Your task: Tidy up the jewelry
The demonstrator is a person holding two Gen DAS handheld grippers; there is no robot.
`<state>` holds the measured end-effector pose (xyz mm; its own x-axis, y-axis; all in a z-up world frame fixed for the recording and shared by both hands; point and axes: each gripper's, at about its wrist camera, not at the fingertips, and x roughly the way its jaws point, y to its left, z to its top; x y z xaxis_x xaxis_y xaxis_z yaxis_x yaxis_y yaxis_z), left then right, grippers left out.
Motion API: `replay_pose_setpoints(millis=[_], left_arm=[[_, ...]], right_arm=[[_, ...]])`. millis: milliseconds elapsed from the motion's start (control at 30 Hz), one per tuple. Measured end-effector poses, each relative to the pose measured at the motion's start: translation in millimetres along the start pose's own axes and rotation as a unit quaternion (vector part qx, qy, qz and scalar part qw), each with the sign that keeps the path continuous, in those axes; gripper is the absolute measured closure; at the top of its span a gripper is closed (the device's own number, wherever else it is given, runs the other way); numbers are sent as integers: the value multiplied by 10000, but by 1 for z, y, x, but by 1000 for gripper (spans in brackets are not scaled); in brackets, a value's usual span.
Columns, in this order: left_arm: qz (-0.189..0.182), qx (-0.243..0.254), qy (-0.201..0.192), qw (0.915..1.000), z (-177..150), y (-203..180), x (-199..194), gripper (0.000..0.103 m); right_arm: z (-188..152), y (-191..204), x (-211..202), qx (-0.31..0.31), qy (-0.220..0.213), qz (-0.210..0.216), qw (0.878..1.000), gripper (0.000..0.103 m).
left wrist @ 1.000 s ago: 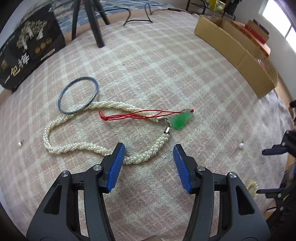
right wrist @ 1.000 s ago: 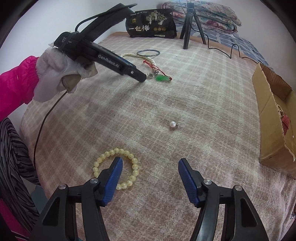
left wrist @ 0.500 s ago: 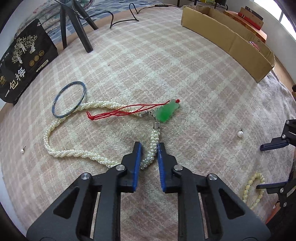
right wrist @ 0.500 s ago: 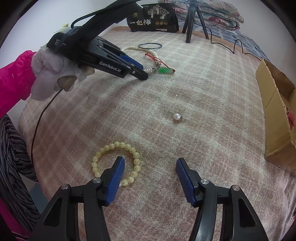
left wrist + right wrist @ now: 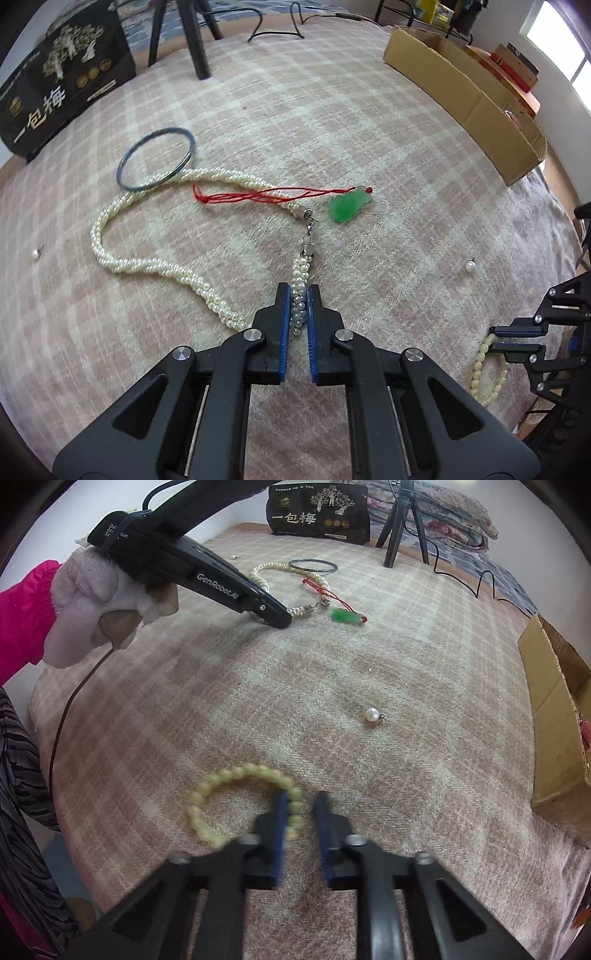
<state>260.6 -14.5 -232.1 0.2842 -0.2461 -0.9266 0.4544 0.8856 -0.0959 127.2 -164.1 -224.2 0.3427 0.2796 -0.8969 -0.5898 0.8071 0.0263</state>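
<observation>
A twisted pearl necklace [image 5: 147, 264] lies looped on the checked blanket [image 5: 332, 110]. My left gripper [image 5: 298, 288] is closing, its blue pads pressing on the strand just behind the clasp. A green pendant [image 5: 349, 206] on a red cord rests beside the clasp. A blue bangle [image 5: 173, 129] lies at the loop's far end. My right gripper [image 5: 301, 795] is closing on the right side of a yellow bead bracelet [image 5: 221, 775], with beads between its blurred pads. In the left wrist view the right gripper [image 5: 496, 336] pinches that bracelet [image 5: 480, 369].
A loose pearl [image 5: 372, 715] lies between the two grippers, and a smaller one [image 5: 35, 254] sits at the far left. An open cardboard box [image 5: 461, 88] stands at the right. A black bag [image 5: 62, 85] and a tripod [image 5: 195, 44] stand at the back. A gloved hand [image 5: 85, 602] holds the left gripper.
Both grippers went from wide open to closed. The left closed on the pearl necklace near its clasp and the strand end has shifted. The right closed on the yellow bracelet.
</observation>
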Motion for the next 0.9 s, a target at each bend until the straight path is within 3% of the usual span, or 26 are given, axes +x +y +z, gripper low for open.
replay_pose_setpoints(millis=[367,633,900], left_arm=[[-19,-556,-157,9983,-22,18,-34,97],[-201,-1078,-645,9919,-30,34,-84,97],[-491,-1480,-1222,9802,-28,43,-130,97]], right_arm=[[7,6,-23,-96,-326,-169,9993,98],[19,14,-42,-219,-645,-316,9972,98],[24,19,-61,-286,-946,-416,9942,98]])
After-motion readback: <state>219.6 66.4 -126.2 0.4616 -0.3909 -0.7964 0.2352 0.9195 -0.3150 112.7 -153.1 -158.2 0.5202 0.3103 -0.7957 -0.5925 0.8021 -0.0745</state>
